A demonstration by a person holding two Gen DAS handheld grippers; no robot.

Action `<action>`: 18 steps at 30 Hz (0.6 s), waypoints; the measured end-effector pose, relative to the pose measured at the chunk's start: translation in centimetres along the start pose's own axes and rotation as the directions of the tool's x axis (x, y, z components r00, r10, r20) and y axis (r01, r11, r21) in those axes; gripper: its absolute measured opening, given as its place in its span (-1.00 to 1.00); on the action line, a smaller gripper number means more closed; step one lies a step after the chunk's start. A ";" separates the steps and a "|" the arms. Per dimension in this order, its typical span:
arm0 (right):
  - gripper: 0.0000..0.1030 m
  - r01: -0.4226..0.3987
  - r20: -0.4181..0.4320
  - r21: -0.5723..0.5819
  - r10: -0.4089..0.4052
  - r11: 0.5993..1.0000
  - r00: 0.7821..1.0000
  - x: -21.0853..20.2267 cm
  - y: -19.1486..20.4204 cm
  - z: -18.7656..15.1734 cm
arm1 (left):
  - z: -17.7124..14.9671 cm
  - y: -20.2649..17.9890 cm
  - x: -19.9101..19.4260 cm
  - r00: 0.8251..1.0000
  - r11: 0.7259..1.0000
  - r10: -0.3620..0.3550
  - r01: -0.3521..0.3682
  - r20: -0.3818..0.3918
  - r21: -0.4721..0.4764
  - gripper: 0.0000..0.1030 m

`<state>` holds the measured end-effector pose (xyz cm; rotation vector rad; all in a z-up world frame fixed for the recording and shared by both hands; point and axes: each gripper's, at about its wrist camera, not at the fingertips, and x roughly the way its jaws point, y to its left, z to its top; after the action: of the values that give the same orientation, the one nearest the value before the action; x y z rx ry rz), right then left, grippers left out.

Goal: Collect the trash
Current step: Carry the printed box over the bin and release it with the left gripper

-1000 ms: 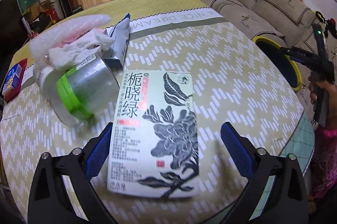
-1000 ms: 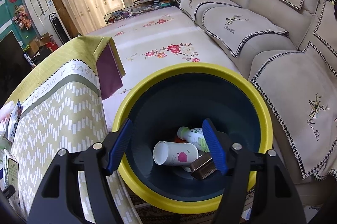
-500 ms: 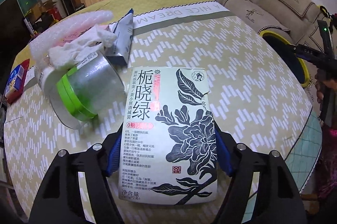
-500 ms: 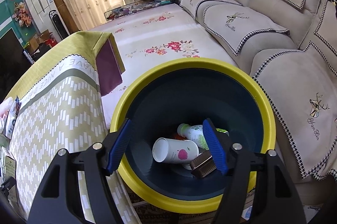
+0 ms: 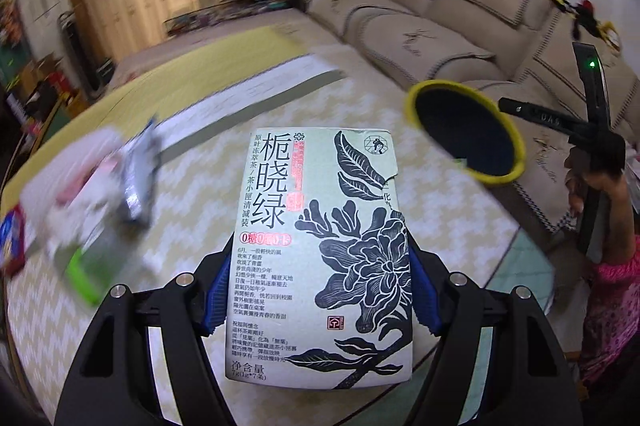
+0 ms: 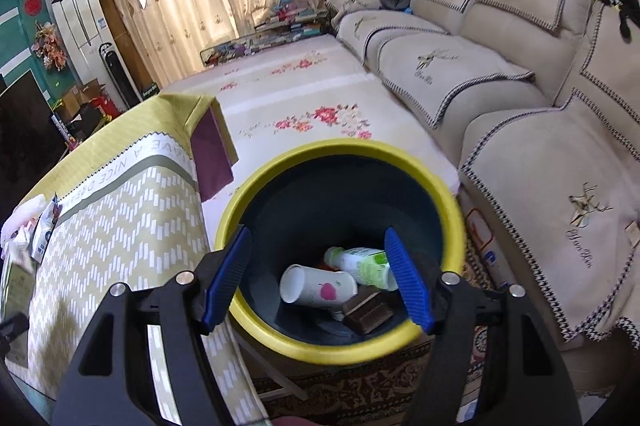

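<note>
Here the left gripper (image 5: 316,290) has its jaws clamped on the two long edges of a pale green tea box (image 5: 320,250), printed with black flowers and Chinese characters, and holds it up off the bench (image 5: 400,153), printed face to the camera. Beyond the box, to the right, the yellow-rimmed trash bin (image 5: 466,133) stands just off the bench edge, near the beige sofa (image 5: 440,37). On the far left of the bench a blurred heap shows a green-banded jar (image 5: 92,262), white tissue and a dark pouch (image 5: 138,177).

In the right wrist view, the right gripper (image 6: 316,280) hovers over the bin (image 6: 340,350) with its jaws spread wide and nothing between them. Inside the dark bin lie a white paper cup (image 6: 316,286) on its side with a pink mark, a white and green bottle (image 6: 362,266) touching it, and a small brown object (image 6: 368,314) nearest the camera.
</note>
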<state>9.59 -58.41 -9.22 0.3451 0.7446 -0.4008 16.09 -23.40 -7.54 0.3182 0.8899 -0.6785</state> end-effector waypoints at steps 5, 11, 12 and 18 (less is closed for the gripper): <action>0.34 0.021 0.035 0.027 -0.022 0.999 0.999 -2.5 -2.6 -0.9 | 3.5 -4.8 2.2 0.996 0.992 -0.086 0.086 -0.009 0.095 0.39; 0.34 0.033 0.050 0.087 -0.037 0.996 0.998 -4.1 -6.6 -1.4 | 8.1 -11.4 5.6 0.986 0.967 -0.163 0.168 -0.039 0.194 0.39; 0.34 0.035 0.052 0.097 -0.040 0.995 0.998 -4.2 -7.2 -1.5 | 8.8 -12.5 6.3 0.985 0.962 -0.168 0.174 -0.048 0.210 0.39; 0.34 0.058 0.049 0.152 -0.066 0.987 0.997 -4.8 -10.6 -2.5 | 12.7 -17.7 11.6 0.977 0.949 -0.183 0.204 -0.107 0.241 0.39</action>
<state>-0.03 -65.46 -9.22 0.4517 0.6752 -0.5245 17.27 -48.03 -8.85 0.4926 0.9236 -0.9695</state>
